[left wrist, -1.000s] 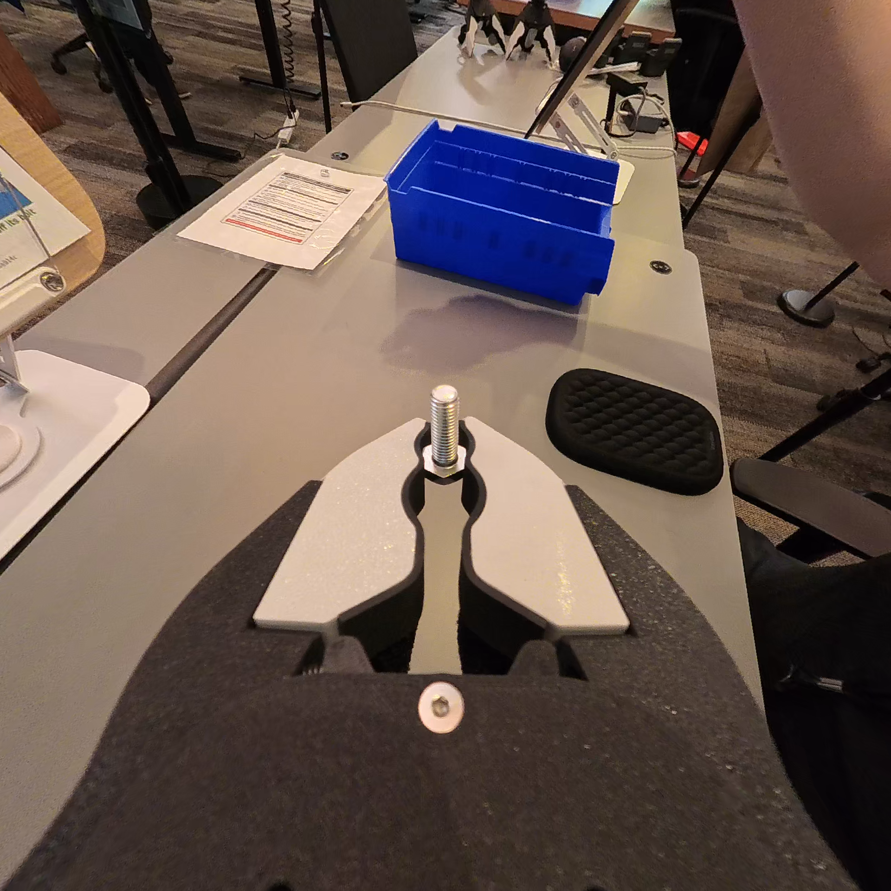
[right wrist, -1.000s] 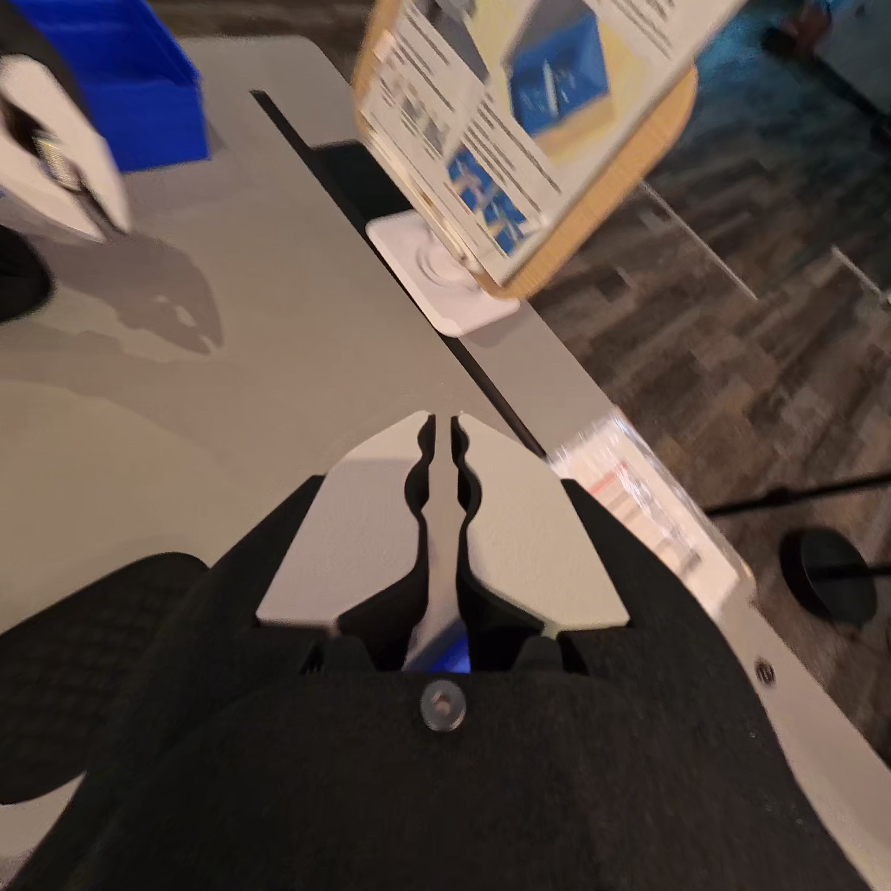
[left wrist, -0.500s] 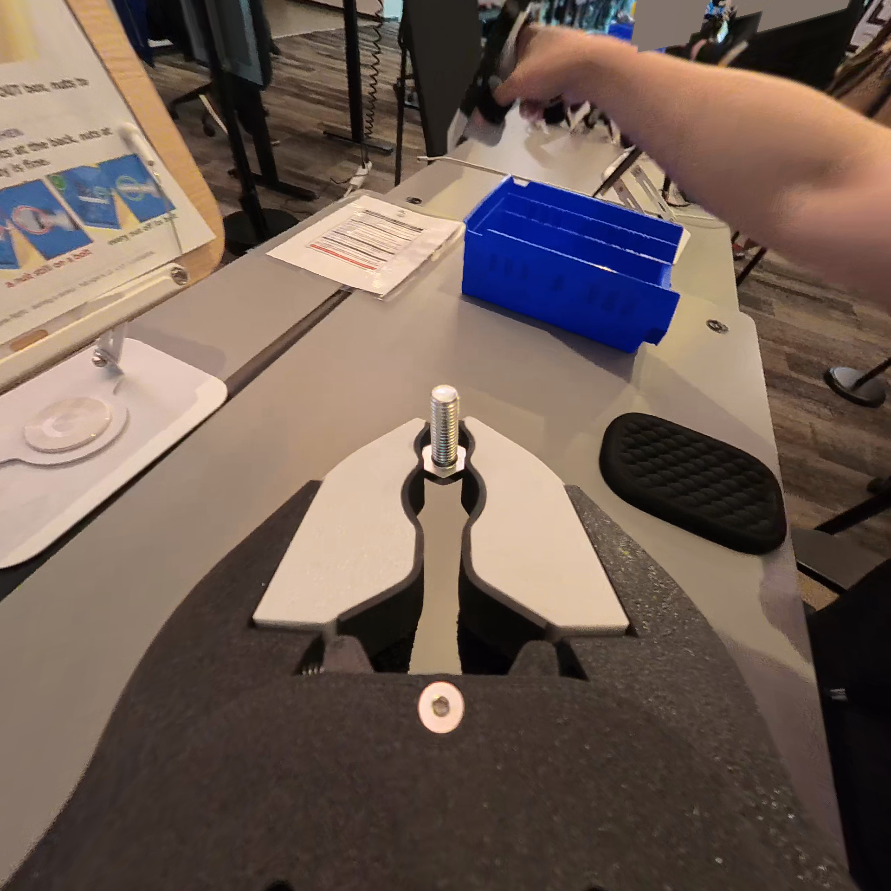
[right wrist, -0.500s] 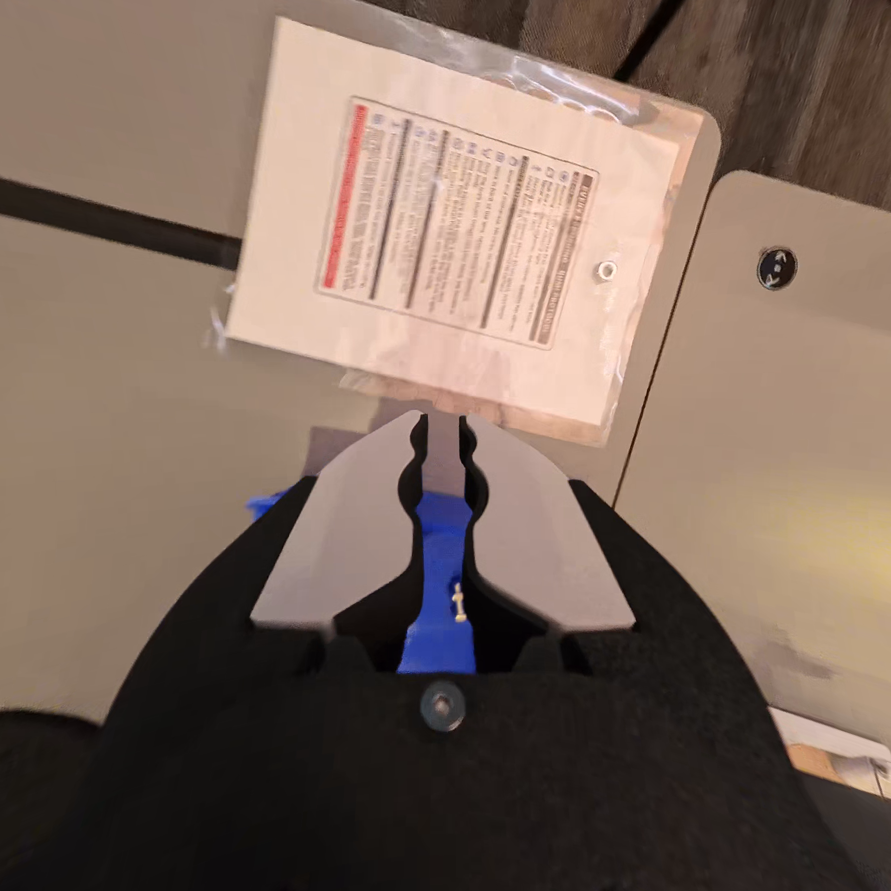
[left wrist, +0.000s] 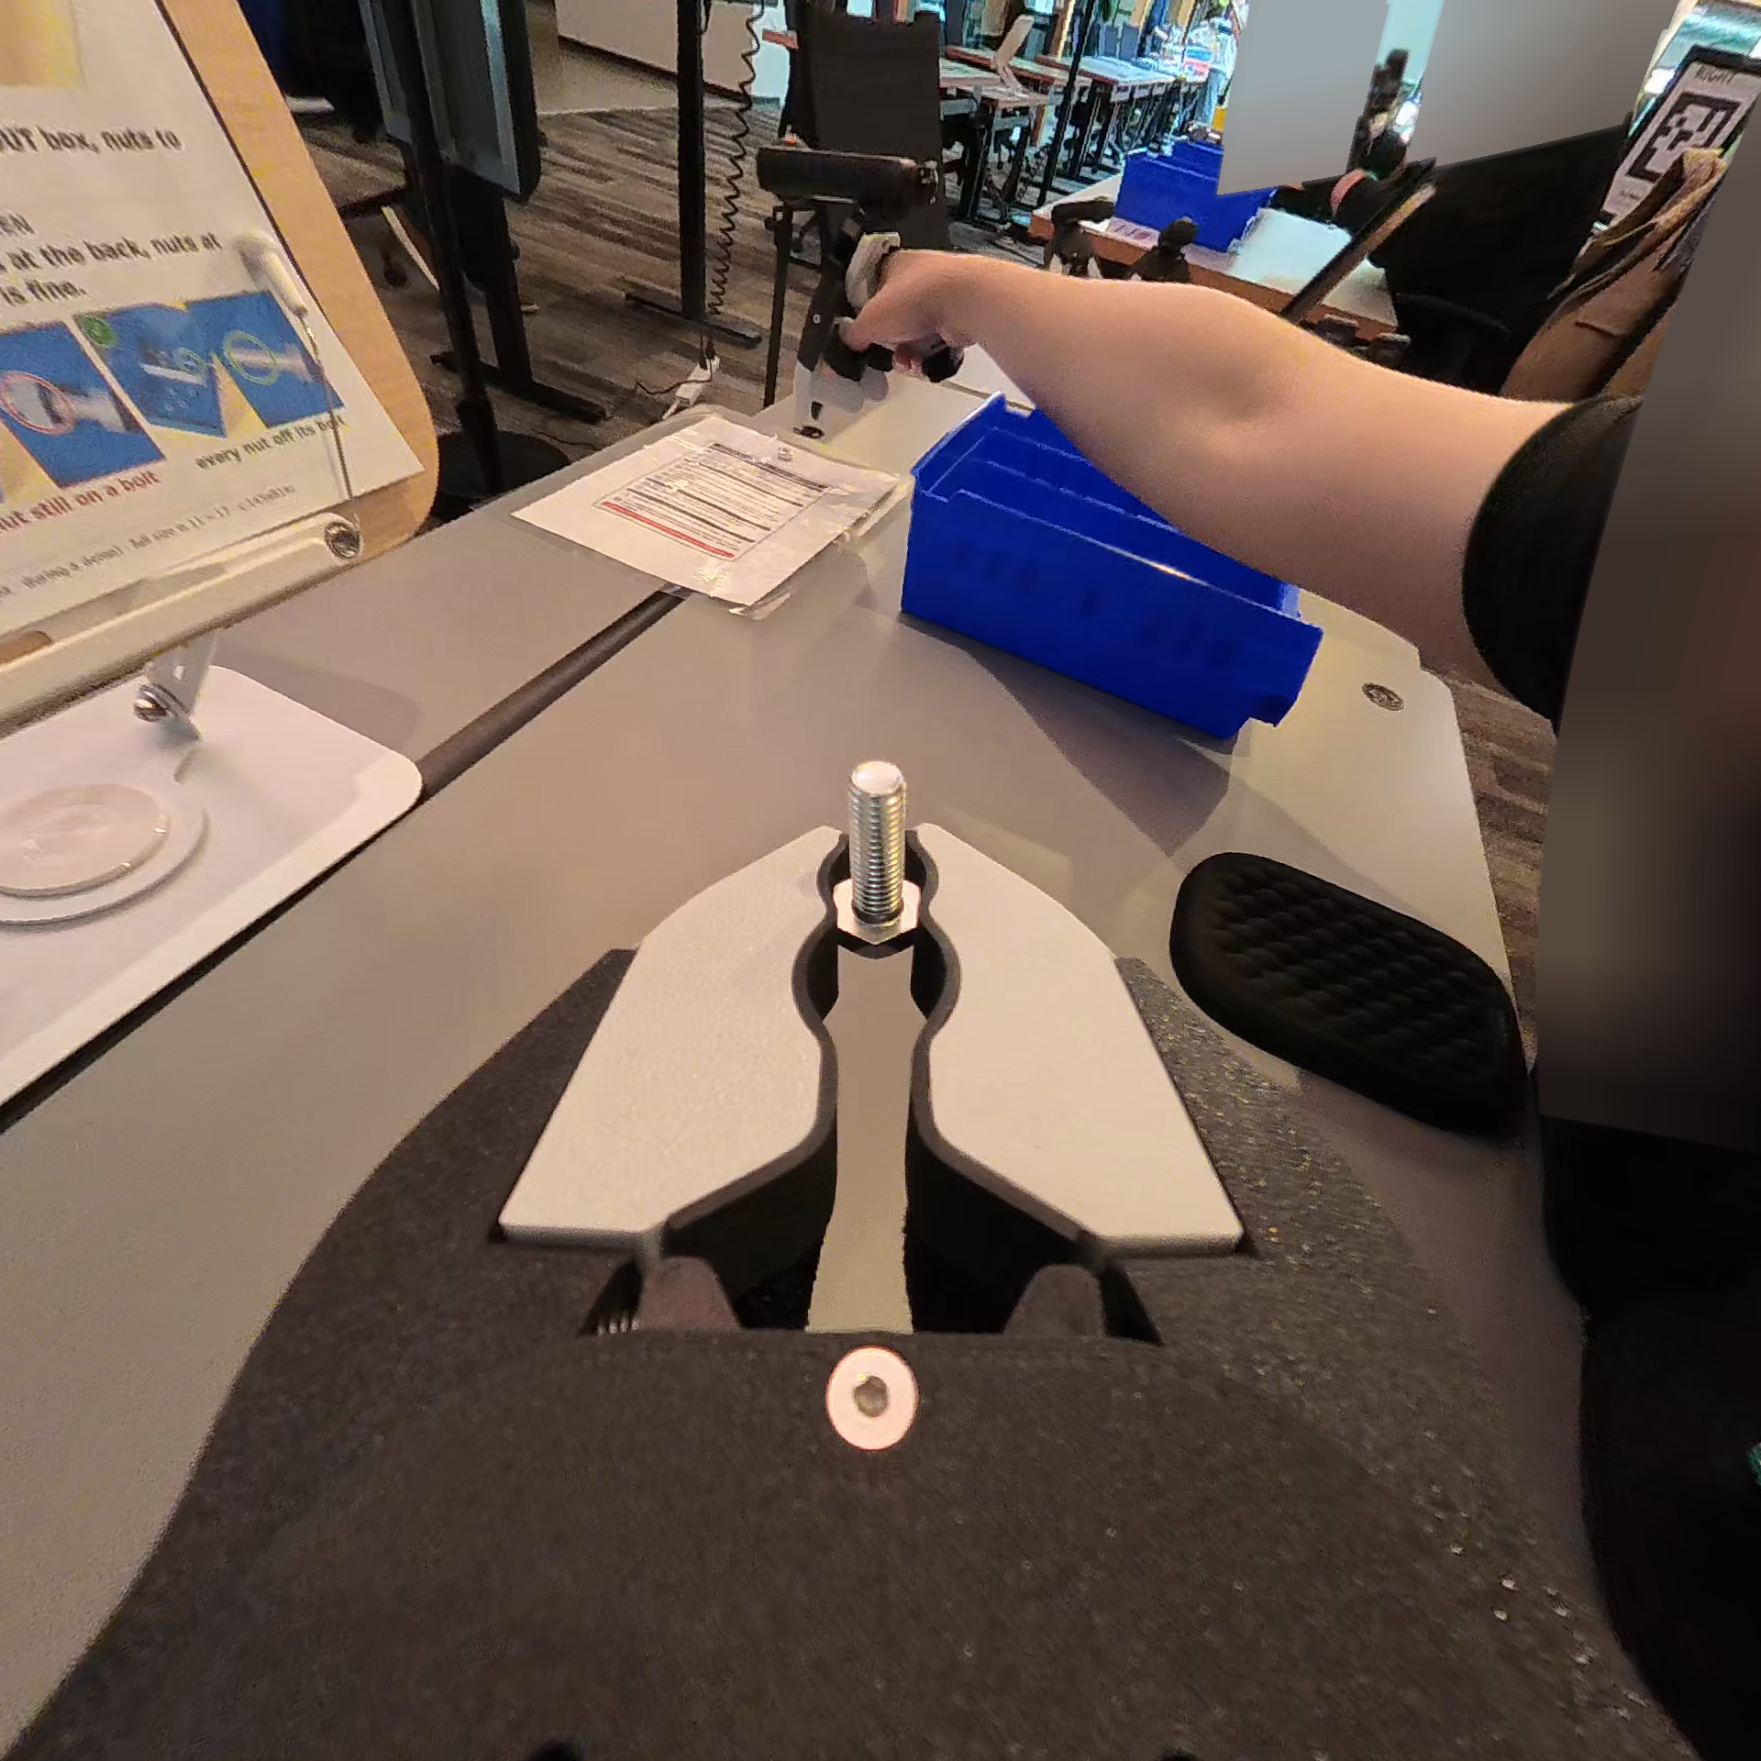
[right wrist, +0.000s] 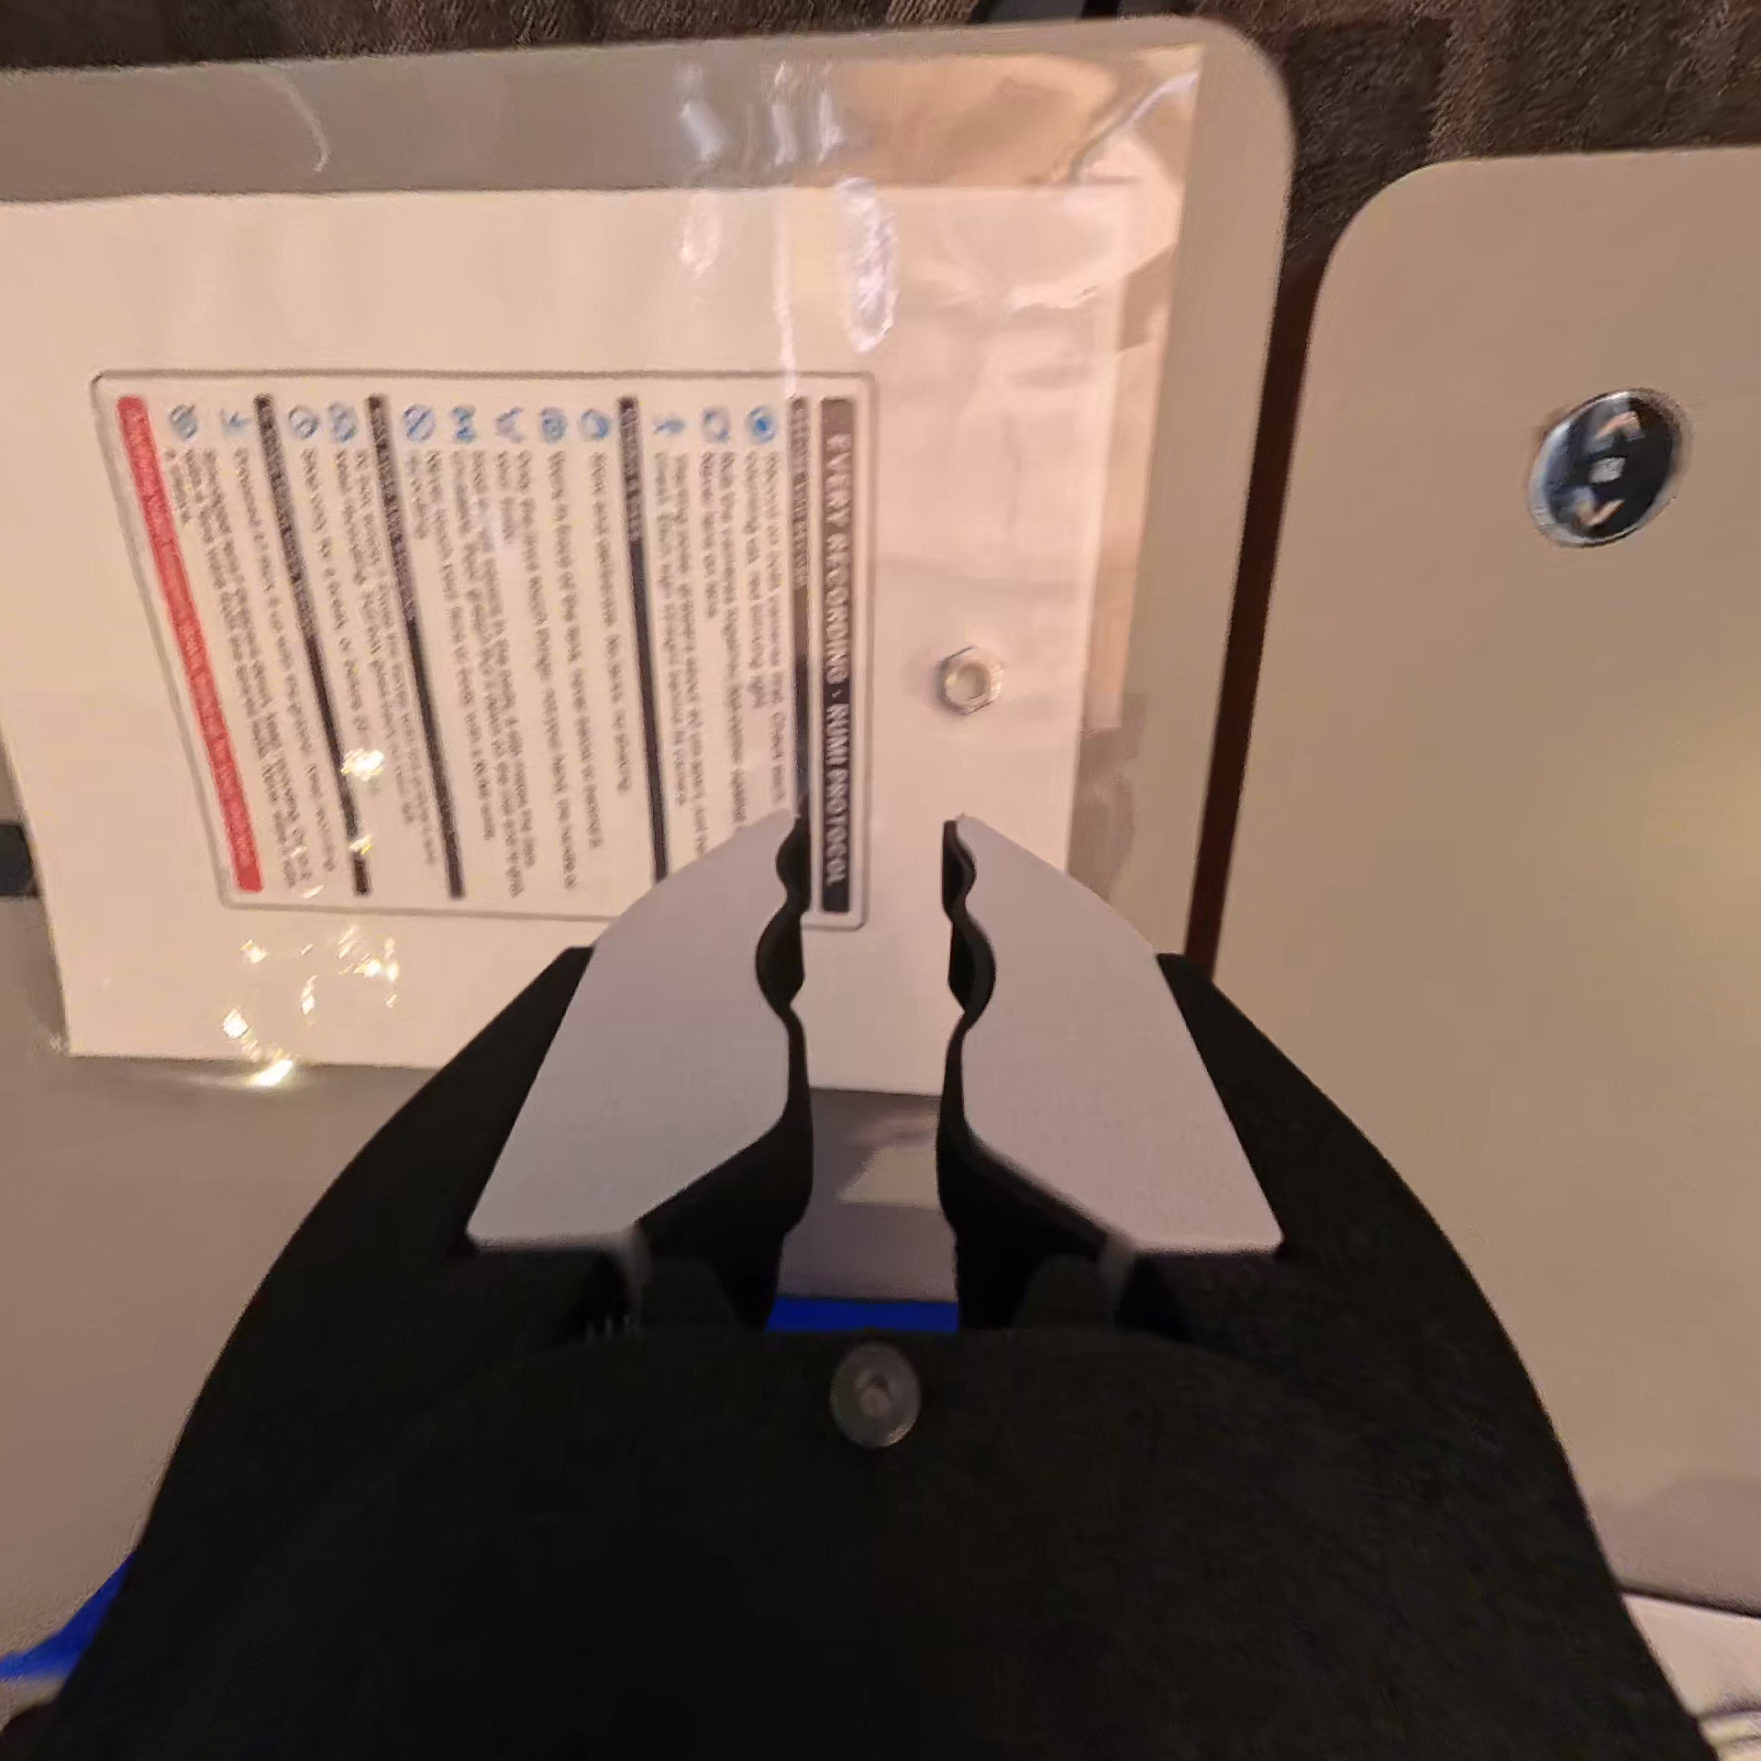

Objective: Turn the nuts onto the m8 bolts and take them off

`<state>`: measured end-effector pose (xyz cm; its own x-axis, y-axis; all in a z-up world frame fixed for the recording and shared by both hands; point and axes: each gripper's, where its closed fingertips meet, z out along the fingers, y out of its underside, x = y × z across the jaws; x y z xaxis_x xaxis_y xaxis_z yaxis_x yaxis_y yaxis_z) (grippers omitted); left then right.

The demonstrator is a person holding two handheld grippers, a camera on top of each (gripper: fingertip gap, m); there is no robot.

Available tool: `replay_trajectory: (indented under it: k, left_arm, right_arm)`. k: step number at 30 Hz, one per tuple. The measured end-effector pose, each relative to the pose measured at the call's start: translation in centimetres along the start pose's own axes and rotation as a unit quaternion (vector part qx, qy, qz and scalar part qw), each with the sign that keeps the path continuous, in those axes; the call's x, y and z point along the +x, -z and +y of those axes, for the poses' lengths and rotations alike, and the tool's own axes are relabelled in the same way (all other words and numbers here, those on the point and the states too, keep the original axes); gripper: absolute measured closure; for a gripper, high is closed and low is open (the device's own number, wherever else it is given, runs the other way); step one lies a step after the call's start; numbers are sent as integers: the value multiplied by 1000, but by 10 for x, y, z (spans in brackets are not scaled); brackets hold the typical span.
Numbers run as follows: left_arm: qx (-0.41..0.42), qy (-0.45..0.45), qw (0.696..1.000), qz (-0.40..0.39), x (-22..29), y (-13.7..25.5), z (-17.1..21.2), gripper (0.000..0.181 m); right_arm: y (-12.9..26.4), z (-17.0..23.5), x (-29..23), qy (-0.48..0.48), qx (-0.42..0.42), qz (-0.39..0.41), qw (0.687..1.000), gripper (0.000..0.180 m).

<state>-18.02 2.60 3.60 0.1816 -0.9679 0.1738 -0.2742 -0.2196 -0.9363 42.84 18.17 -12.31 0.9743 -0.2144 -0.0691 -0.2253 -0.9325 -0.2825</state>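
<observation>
My left gripper (left wrist: 877,843) is shut on a silver bolt (left wrist: 877,839) by its hex head, and the threaded shank stands upright above the grey table (left wrist: 667,762). No nut is on the shank. My right gripper (right wrist: 872,834) is open and empty, pointing down over a laminated sheet (right wrist: 476,619). A loose silver nut (right wrist: 969,678) lies on that sheet just beyond its fingertips. In the left wrist view the right gripper (left wrist: 821,386) shows far off, held by a person's hand (left wrist: 905,305), above the sheet (left wrist: 715,505) where the nut (left wrist: 781,455) shows as a small speck.
A blue bin (left wrist: 1096,572) stands at the back right of the table. A black pad (left wrist: 1344,981) lies at the right. A sign board on a white base (left wrist: 191,810) stands at the left. A dark seam (right wrist: 1229,667) parts two table tops. Some 65 cm of space lies between my two pairs of fingers.
My right gripper has swung across the table to the laminated sheet, come lower over the nut and opened. My left gripper still holds the bolt and has risen and turned a little left.
</observation>
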Motion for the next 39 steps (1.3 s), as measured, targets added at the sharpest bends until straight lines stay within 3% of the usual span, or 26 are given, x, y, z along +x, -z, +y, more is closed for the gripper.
replay_trajectory:
  k: [4, 12, 39]
  left_arm:
    - [-19, 0, 1000, -2, -3, -12, 7, 170]
    - [-36, -1, 999, 9, 6, -23, 14, 170]
    - [-45, -1, 999, 14, 9, -26, 17, 170]
  right_arm:
    - [-9, -14, 11, 4, 18, 13, 1000, 157]
    - [-32, -17, 18, 3, -22, 46, 999, 160]
    - [-46, -16, 20, 0, -20, 38, 999, 164]
